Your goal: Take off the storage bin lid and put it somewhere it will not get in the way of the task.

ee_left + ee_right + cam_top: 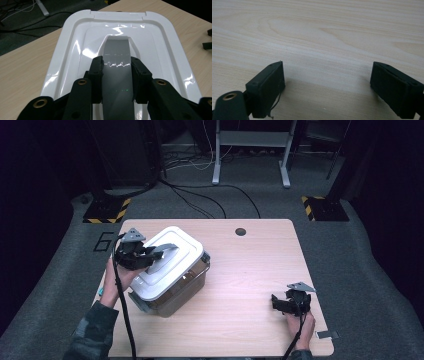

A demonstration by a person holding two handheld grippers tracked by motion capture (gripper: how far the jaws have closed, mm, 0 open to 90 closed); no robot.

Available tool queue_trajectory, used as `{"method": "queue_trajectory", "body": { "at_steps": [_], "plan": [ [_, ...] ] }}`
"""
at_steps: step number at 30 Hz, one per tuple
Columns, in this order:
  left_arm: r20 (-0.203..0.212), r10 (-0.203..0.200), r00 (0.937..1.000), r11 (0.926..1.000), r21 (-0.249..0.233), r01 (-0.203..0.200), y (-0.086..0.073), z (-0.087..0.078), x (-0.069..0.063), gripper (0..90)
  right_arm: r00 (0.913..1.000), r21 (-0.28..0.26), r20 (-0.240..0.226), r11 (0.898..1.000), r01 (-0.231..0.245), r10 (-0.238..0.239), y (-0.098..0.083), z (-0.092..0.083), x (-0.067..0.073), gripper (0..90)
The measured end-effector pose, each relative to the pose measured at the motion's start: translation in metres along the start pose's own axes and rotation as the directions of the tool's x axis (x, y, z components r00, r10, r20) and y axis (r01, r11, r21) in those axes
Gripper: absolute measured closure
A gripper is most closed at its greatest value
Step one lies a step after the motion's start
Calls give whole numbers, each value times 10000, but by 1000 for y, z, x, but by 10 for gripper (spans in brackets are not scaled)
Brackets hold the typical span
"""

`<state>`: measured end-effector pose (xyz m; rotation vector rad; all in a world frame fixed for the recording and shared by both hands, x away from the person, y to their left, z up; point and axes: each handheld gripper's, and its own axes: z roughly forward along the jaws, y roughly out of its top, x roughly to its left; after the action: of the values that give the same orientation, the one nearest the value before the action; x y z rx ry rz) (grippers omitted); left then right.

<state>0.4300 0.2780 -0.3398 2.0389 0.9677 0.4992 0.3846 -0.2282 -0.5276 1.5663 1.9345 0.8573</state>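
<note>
A storage box (175,297) with a white lid (182,242) stands on the left part of the wooden table (250,270). My left gripper (152,256) is over the lid and shut on its grey handle (168,250). In the left gripper view the two black jaws of the left gripper (116,68) press on both sides of the grey handle (117,48), which rises from the recess of the white lid (162,47). My right gripper (281,303) rests low at the table's front right. In the right gripper view, the right gripper (327,82) stands open over bare wood (317,37).
A dark round hole (240,231) sits near the table's far edge. A small grey tag (327,335) lies at the front right corner. Beyond the table are cables, a desk frame (250,150) and stand bases with yellow-black stripes (107,212).
</note>
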Motion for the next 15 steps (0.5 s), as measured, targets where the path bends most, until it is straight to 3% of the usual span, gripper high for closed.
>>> {"method": "queue_trajectory", "body": {
  "at_steps": [8,15],
  "plan": [
    [-558,-524,9971,9985,-180,515,4,-7,15,666,10000,25,19,10000,10,-10,0,0,0,104],
    [-1070,-1024,9890,9942,-429,983,5,-11,31,667,10000,26,31,10000,2,-2,0,0,0,104]
  ]
}}
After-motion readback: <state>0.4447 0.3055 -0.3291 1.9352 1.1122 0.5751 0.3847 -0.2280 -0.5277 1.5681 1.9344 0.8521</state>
